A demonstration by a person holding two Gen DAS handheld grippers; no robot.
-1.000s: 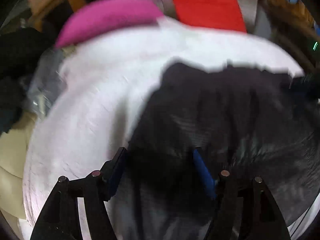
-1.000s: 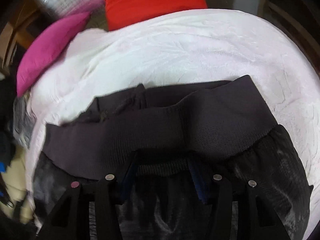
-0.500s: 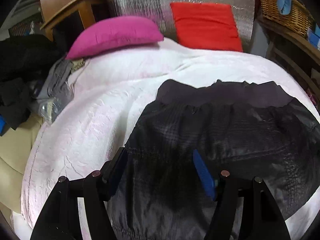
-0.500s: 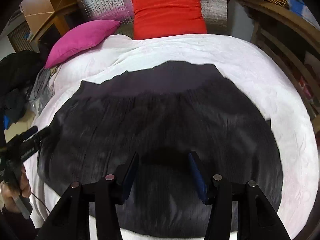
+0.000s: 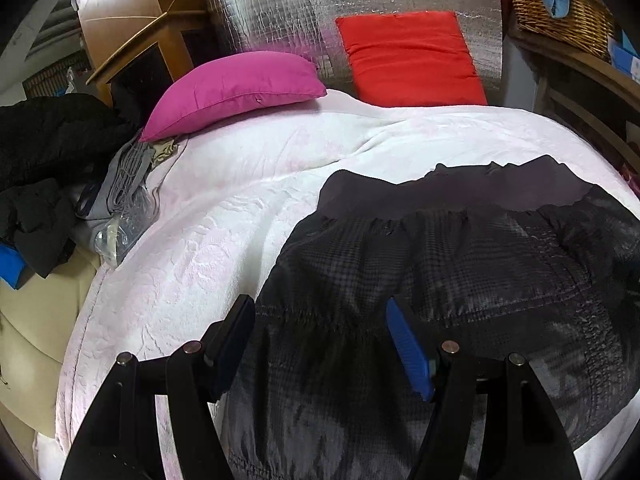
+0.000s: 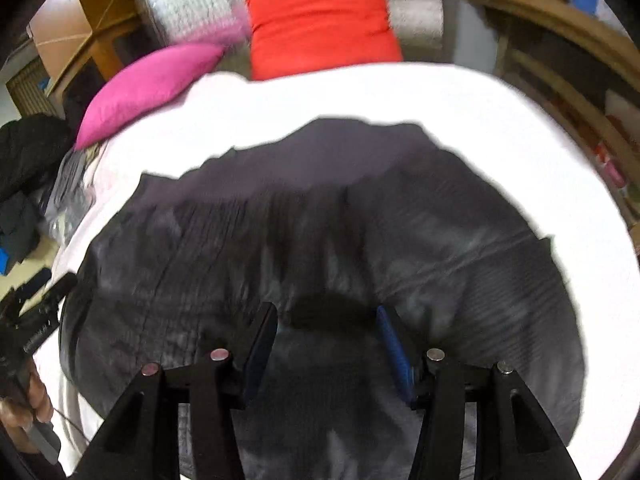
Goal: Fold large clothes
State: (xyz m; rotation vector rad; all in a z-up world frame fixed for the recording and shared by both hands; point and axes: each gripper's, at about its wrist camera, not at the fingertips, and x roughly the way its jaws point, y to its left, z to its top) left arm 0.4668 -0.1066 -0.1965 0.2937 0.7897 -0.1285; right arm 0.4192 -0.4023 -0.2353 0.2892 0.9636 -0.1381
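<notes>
Dark garment (image 5: 460, 280) spread flat on white bedspread (image 5: 224, 216), ribbed waistband at far edge, lying right of bed centre. Left gripper (image 5: 320, 340) and right gripper (image 6: 326, 340) both hover above it, jaws apart, nothing clamped. Pink pillow (image 5: 236, 88), red cushion (image 5: 408, 60) at far end

Dark checked garment (image 5: 460, 280), ribbed waistband at far edge, spread flat on bed

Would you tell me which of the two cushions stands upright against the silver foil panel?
The red rectangular cushion; the magenta pillow lies flat on the white bedspread.
</notes>
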